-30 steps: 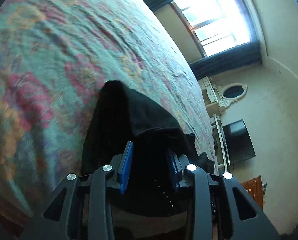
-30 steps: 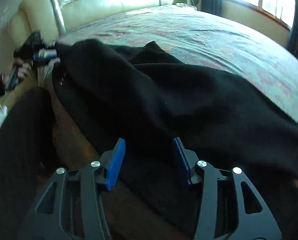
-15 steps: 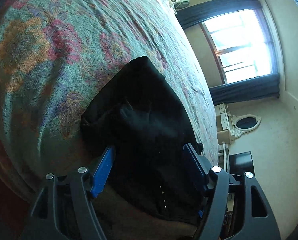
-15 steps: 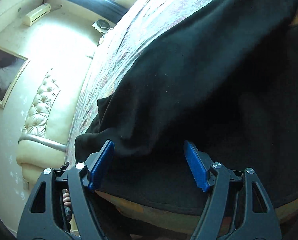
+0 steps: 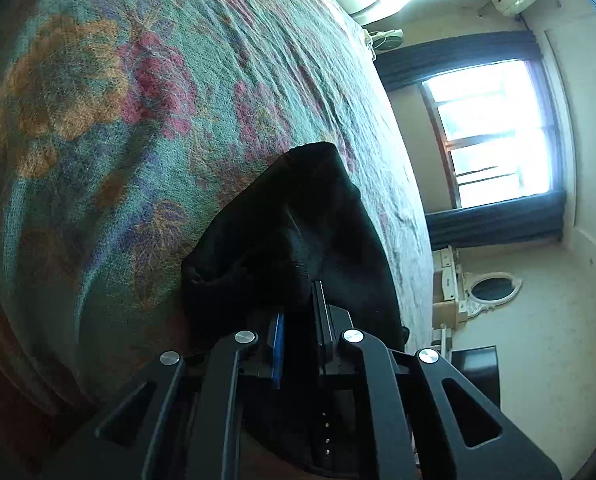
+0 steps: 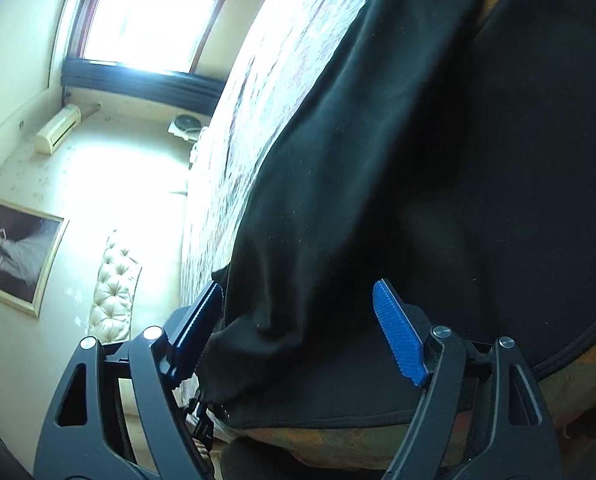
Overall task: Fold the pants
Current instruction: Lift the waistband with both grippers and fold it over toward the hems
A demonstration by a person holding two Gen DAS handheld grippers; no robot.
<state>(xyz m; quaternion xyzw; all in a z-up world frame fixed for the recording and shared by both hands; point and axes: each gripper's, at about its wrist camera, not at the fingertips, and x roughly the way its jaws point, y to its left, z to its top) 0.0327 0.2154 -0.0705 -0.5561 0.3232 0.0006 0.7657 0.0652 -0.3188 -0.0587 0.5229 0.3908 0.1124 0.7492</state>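
pants pinched by left tool; right tool agape.

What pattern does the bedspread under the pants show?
The bedspread is teal-green with red, orange and purple flowers, clearest in the left wrist view.

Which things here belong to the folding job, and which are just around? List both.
Job: pants, left gripper shut on them, right gripper open around them, bed.
Around: window, oval mirror, picture, headboard.
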